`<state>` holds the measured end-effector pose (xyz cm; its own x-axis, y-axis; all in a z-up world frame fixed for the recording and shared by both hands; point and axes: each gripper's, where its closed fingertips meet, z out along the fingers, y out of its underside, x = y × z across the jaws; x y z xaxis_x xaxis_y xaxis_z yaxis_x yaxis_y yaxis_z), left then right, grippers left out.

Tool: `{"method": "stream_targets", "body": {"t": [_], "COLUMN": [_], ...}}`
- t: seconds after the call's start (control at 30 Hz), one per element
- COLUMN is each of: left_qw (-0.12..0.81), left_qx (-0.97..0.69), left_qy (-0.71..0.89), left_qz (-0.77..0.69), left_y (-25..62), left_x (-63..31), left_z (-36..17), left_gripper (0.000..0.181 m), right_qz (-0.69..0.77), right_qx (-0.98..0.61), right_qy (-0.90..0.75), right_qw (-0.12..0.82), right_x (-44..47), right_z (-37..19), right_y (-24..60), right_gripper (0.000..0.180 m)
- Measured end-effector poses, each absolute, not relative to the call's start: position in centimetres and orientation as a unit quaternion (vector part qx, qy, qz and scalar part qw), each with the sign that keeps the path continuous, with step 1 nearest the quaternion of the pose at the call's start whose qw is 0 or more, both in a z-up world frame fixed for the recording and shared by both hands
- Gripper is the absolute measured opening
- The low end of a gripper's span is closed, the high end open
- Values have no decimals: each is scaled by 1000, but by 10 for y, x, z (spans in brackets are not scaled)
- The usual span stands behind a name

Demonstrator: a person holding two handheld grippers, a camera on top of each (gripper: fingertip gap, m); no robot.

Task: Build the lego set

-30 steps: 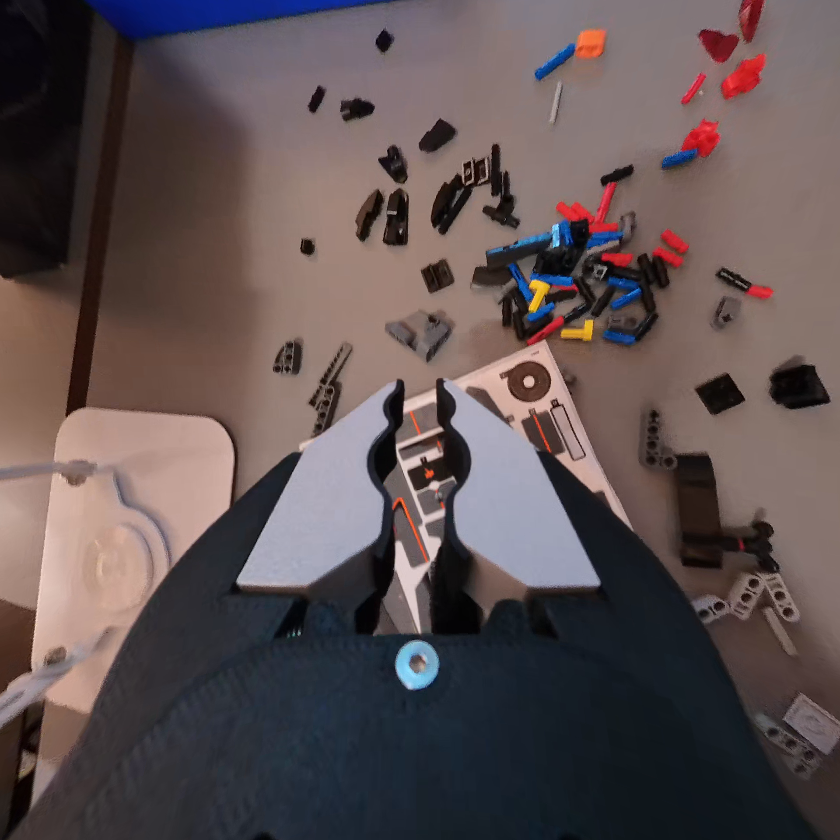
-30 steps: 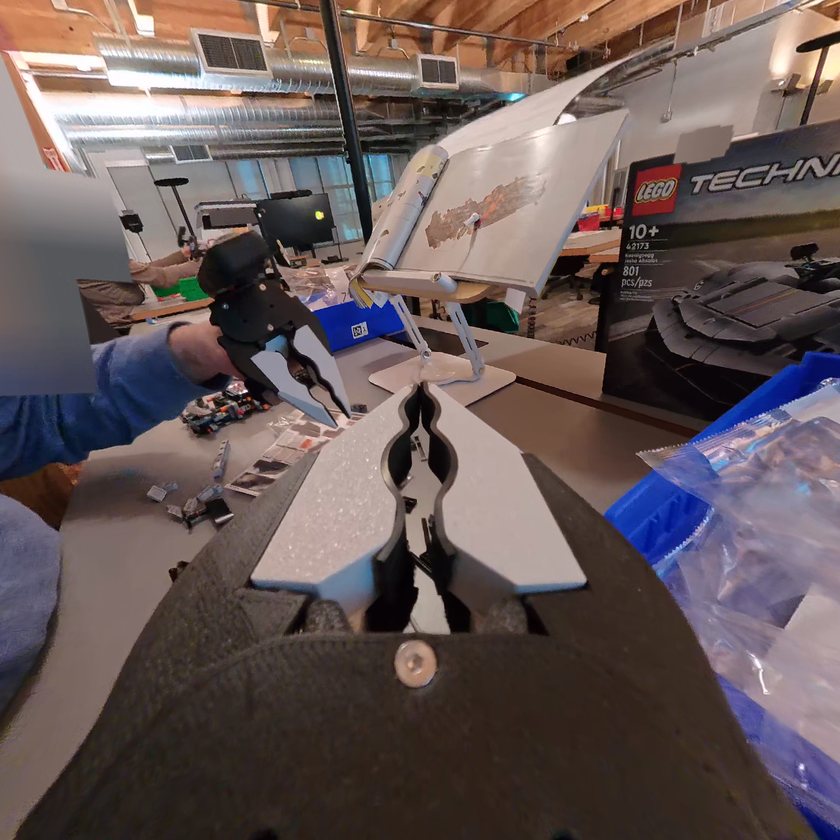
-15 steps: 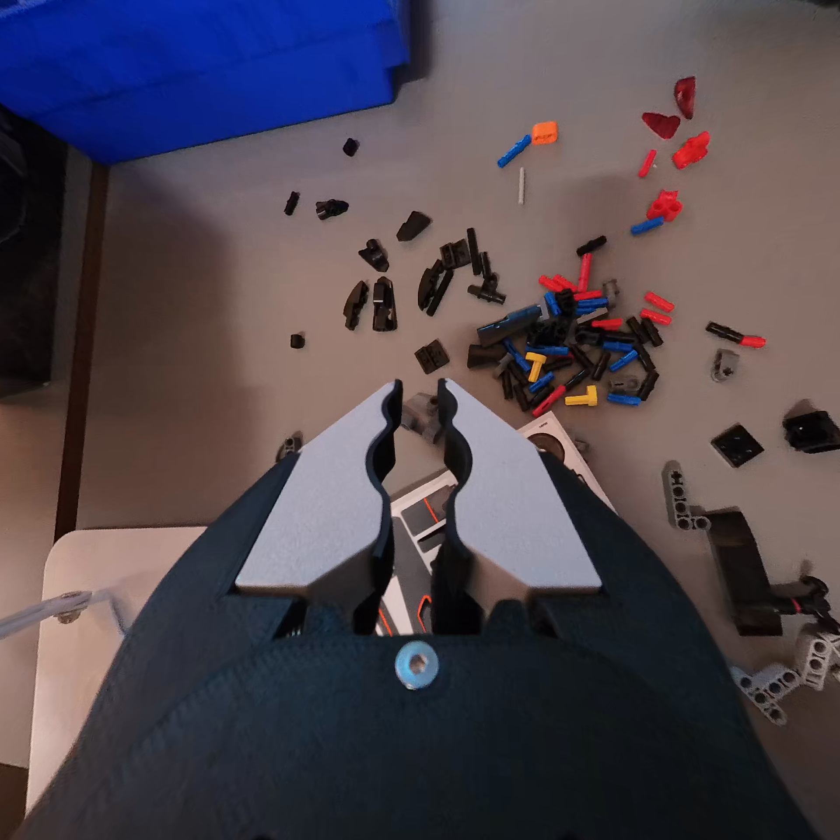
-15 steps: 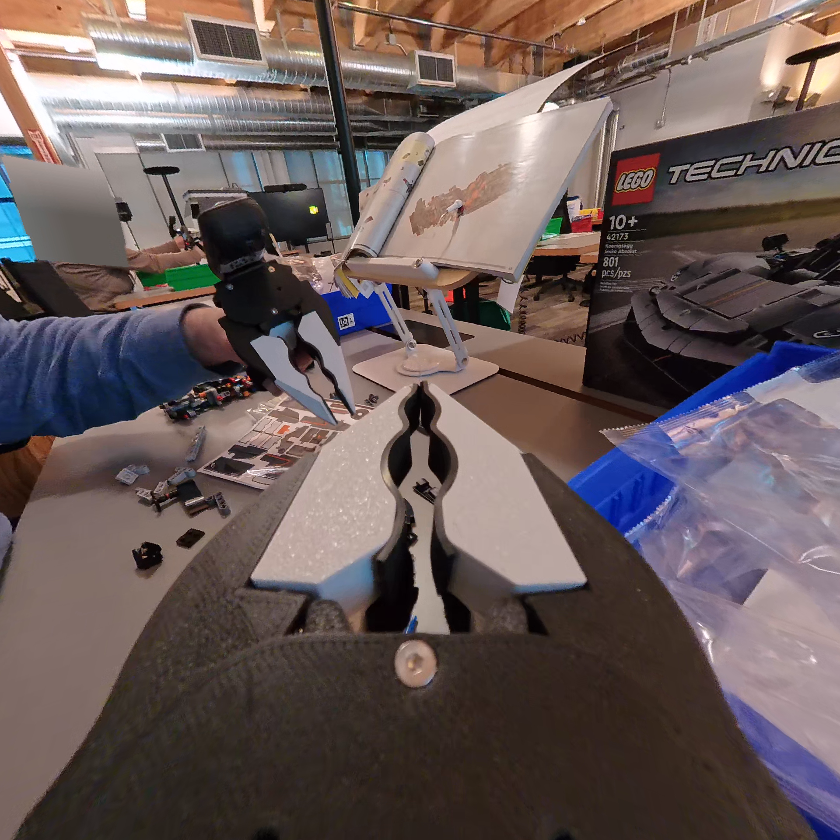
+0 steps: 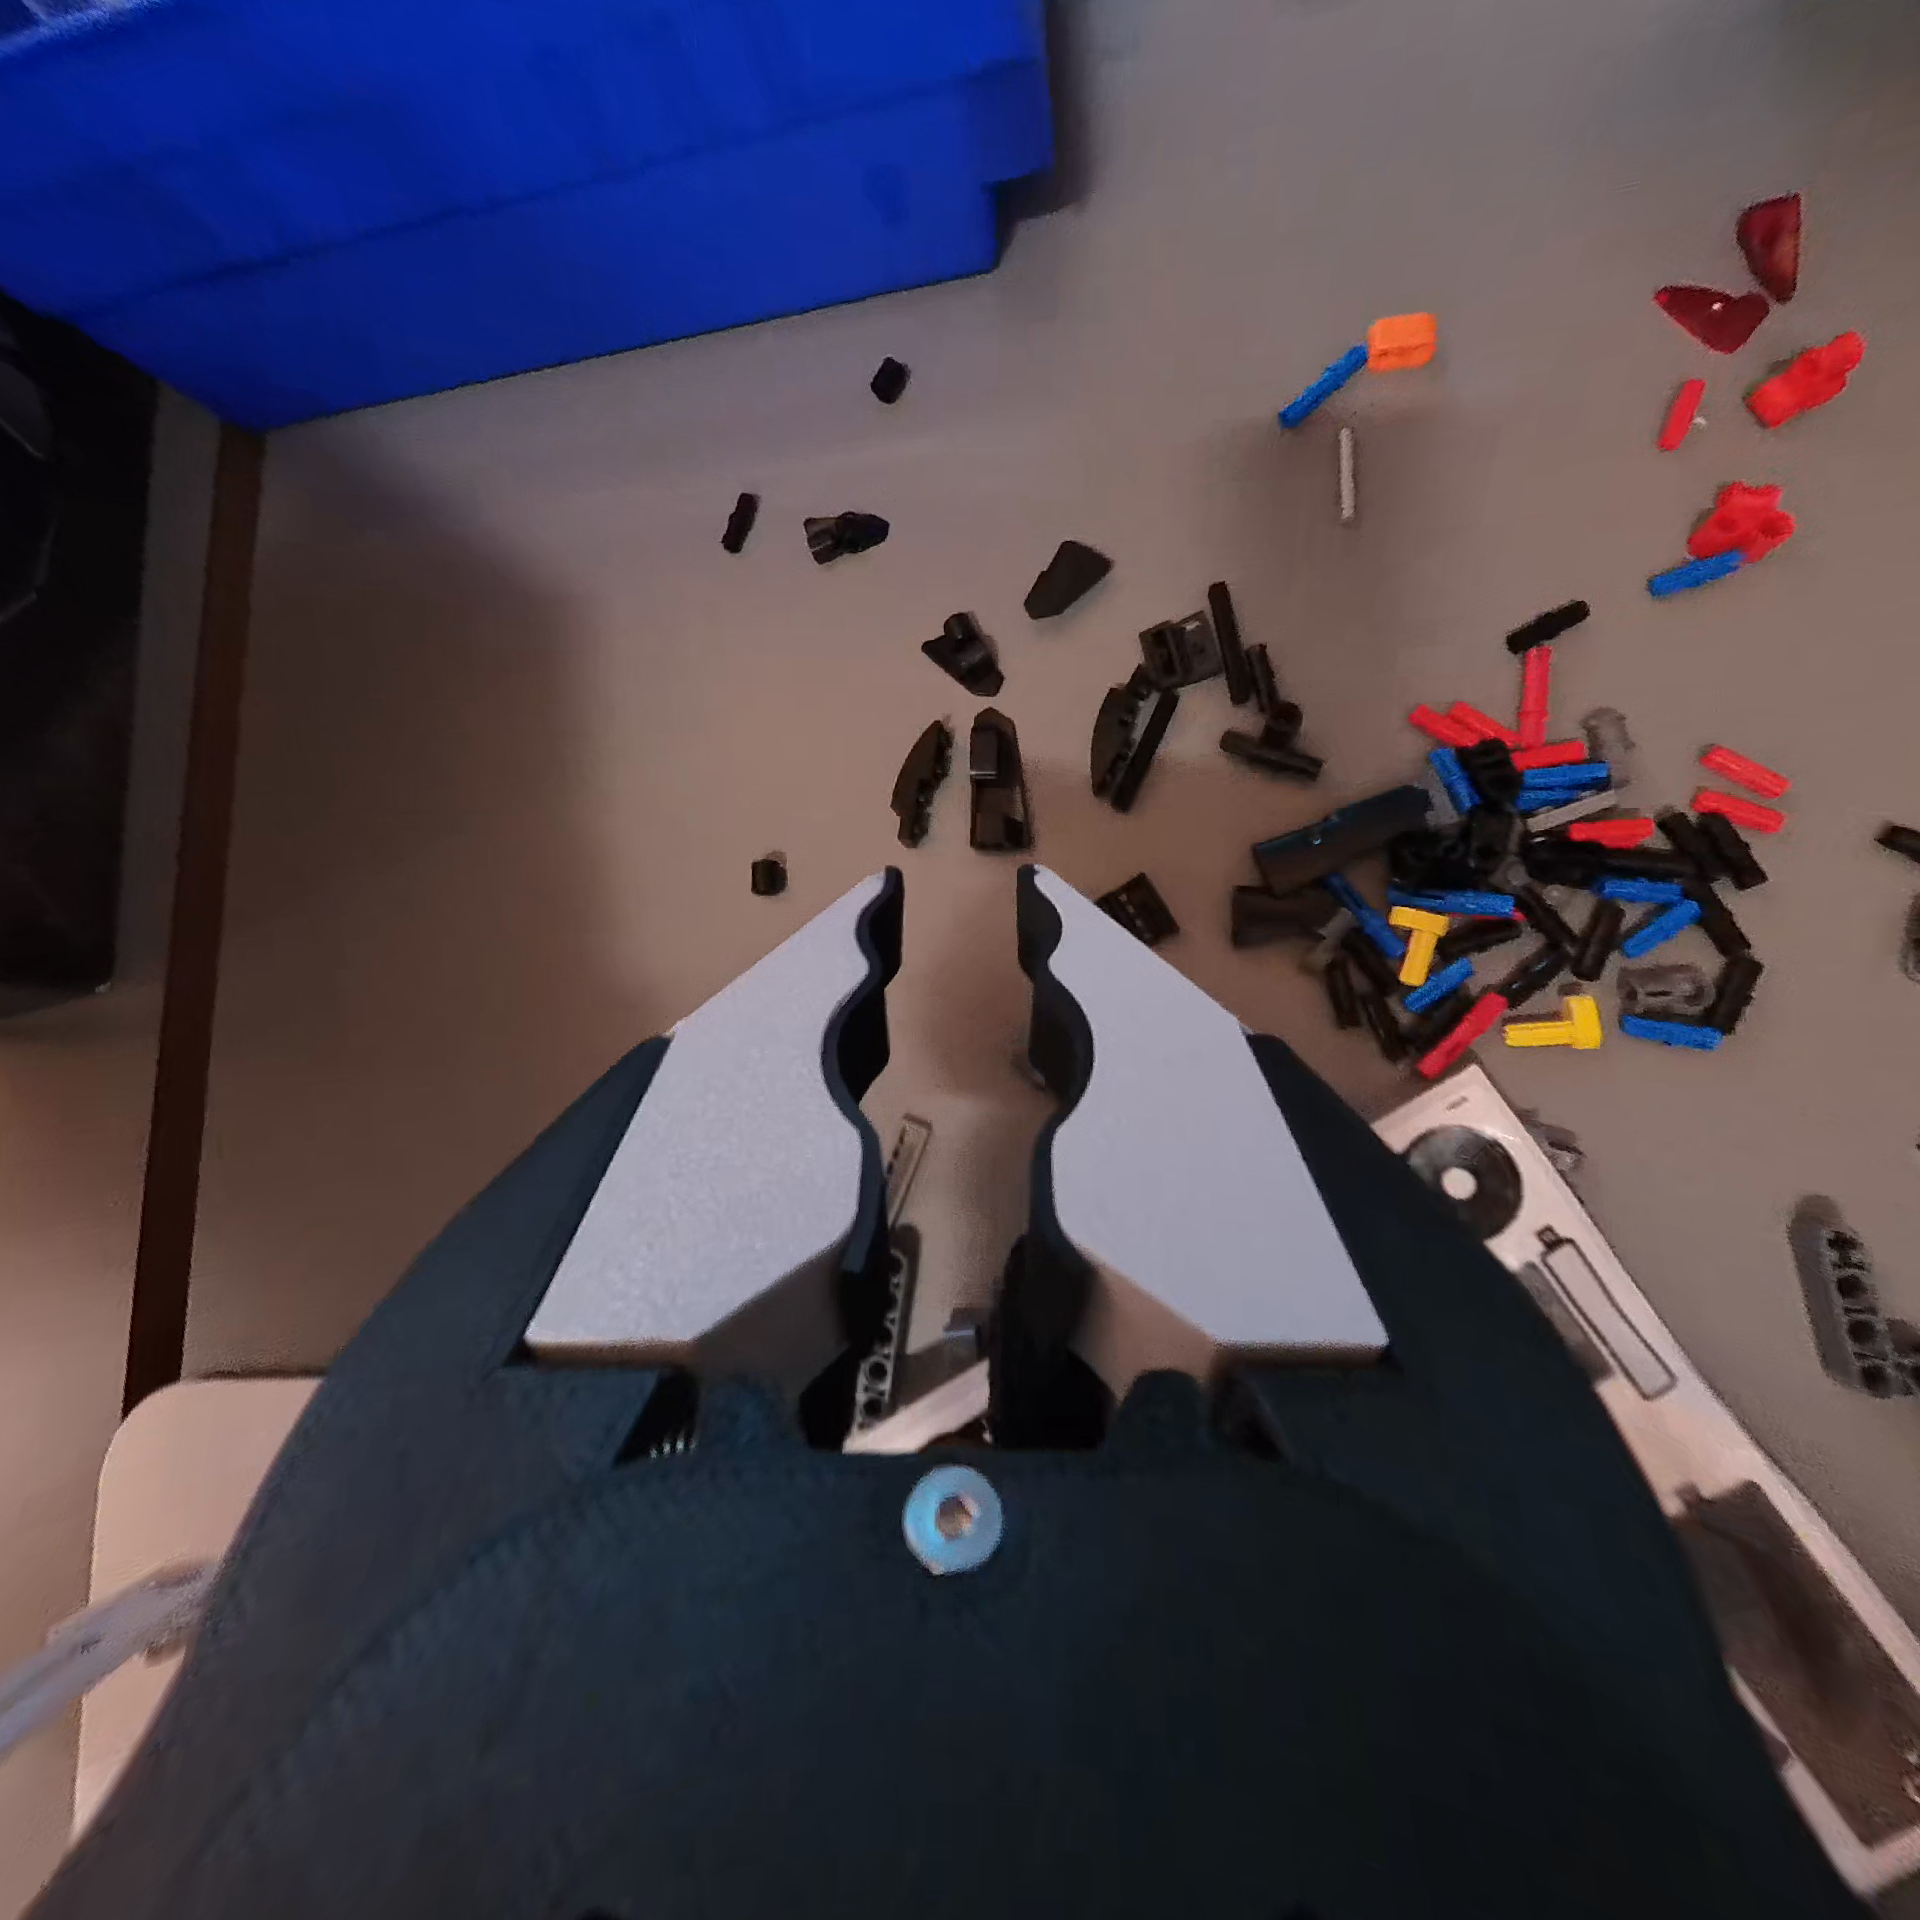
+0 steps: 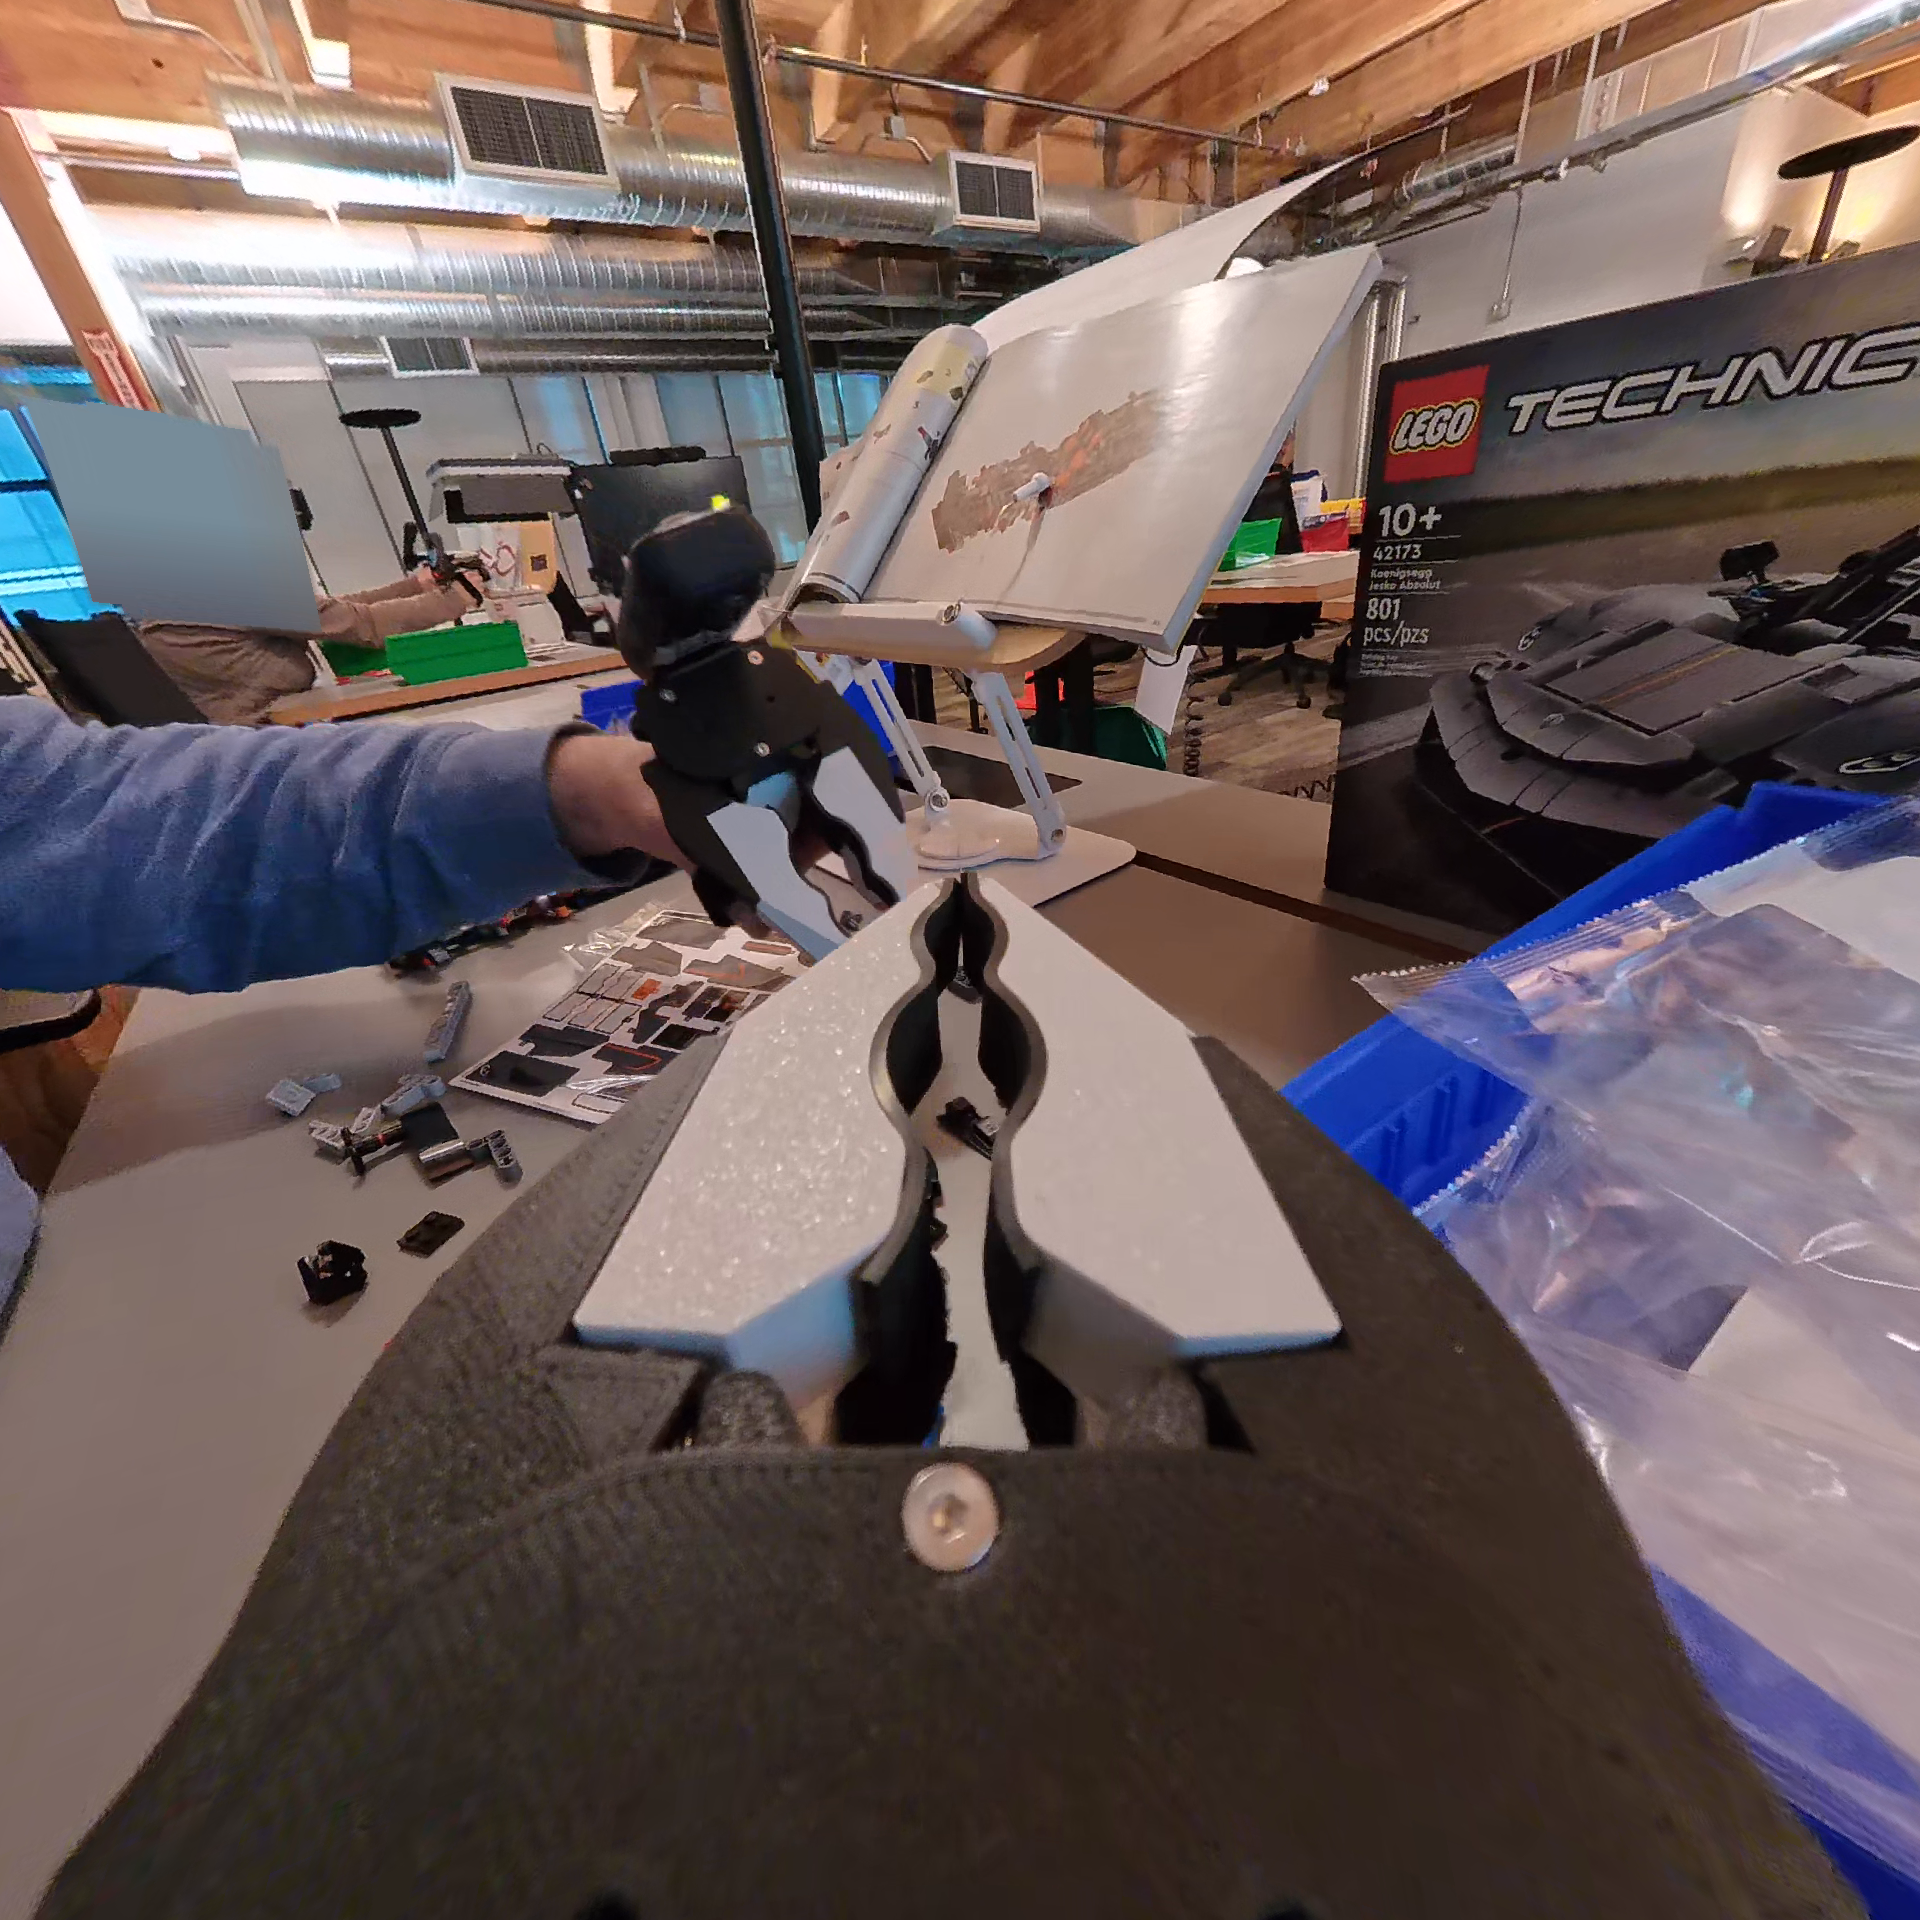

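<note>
Bin (image 5: 499,156) behind loose pcs (image 5: 1496,883) on table (image 5: 520,727); sticker sheet (image 5: 1558,1299) in front of pcs.

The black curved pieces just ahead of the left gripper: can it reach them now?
Probably yes. The left gripper is open, and the black curved pieces lie on bare table with nothing between.

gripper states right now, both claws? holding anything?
Left claw: open, empty, above the loose black pieces.
Right claw: shut, tips together, nothing visibly held.
</note>
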<state>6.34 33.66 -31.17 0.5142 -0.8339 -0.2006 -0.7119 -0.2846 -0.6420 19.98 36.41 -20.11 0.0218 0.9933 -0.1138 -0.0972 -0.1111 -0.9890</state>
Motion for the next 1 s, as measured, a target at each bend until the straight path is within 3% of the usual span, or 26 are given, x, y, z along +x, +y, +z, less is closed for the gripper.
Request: {"method": "stream_targets", "body": {"t": [0.53, 0.77, 1.0], "left_qw": [270, 274, 281], "left_qx": [-797, -794, -787], "left_qy": [525, 526, 531], "left_qz": [-130, -134, -143], "left_y": [348, 347, 326], "left_x": [92, 97, 95], "left_z": [-360, -361, -339], "left_gripper": [20, 8, 28], "right_qz": [547, 547, 547], "right_qx": [-508, -505, -501], "right_qy": [-448, -451, -452], "right_qw": [493, 493, 495], "right_x": [196, 195, 195], "right_z": [-201, -200, -198], "right_y": [361, 359, 357], "right_gripper": [0, 0, 0]}}
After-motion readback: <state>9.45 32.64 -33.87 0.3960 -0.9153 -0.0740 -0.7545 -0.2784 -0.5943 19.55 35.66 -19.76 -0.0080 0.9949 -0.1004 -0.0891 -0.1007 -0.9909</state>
